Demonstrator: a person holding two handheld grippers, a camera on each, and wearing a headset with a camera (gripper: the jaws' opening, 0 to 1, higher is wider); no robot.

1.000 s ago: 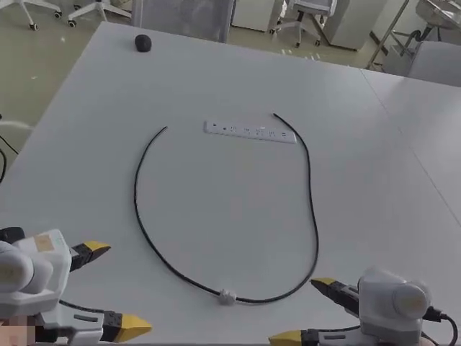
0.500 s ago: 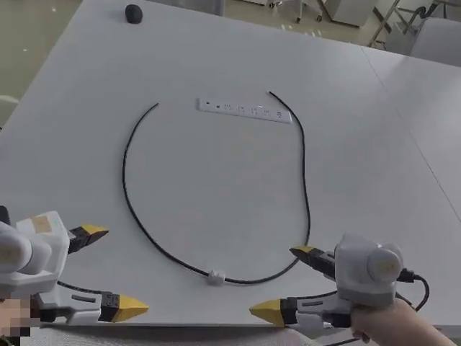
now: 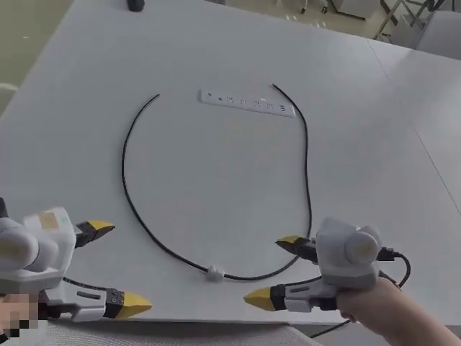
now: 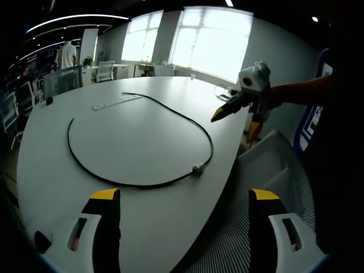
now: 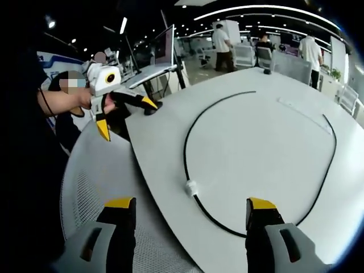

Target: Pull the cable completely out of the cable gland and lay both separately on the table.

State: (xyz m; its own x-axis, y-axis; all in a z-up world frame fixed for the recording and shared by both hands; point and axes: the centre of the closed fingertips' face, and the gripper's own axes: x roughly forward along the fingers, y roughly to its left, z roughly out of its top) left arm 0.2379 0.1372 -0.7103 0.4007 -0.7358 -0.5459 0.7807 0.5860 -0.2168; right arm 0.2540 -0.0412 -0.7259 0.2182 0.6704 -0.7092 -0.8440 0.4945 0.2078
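The right gripper (image 3: 272,269) hangs at the table's near edge, jaws spread wide and empty, tips aimed at the white cable gland (image 3: 213,272) close by. The left gripper (image 3: 124,267), also spread and empty, hovers at the near-left edge. By my judgement nothing is done yet. The gland sits threaded on the black cable (image 3: 123,162), which loops across the white table (image 3: 216,187) toward a power strip (image 3: 247,102).

One cable (image 3: 124,166) — one gland (image 3: 213,272) — one strip (image 3: 247,103)
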